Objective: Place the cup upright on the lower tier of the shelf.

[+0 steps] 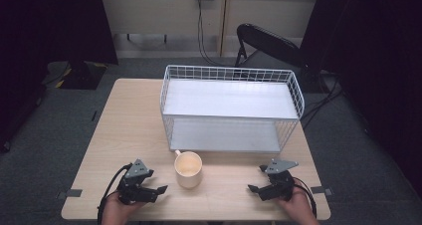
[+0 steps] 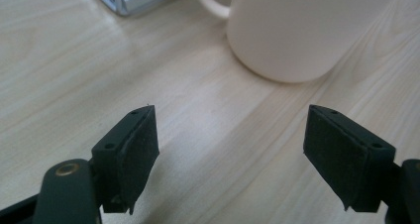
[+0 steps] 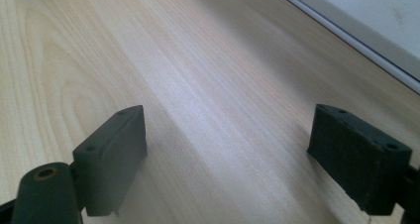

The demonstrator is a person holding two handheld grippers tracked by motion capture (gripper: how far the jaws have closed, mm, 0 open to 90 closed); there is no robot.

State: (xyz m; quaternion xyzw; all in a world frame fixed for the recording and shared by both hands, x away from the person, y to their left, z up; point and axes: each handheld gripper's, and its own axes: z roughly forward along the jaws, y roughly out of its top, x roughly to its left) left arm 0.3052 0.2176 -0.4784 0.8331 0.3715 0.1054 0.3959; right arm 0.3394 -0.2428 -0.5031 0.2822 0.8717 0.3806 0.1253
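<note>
No brand, label or writing can be read on anything here; counted, there is one cream mug (image 1: 188, 169), one white wire rack (image 1: 230, 108) with two shelves, and two grippers, all on a pale wooden table (image 1: 124, 130). The mug stands upright near the table's front edge, just in front of the rack's lower shelf and apart from it, its handle turned towards the rack; in the high view it sits between the two grippers, nearer the left one. The left gripper (image 1: 158, 189) rests low at the front left, held in a hand, its fingers (image 2: 132, 157) spread wide and released, grasping nothing; in the left gripper view the mug (image 2: 297, 30) stands just ahead of them, not touching. The right gripper (image 1: 254, 187) lies at the front right, well apart from the mug, its fingers (image 3: 114, 154) likewise parted and empty over bare wood; the rack's lower edge (image 3: 356, 35) crosses the upper right corner of the right gripper view.
</note>
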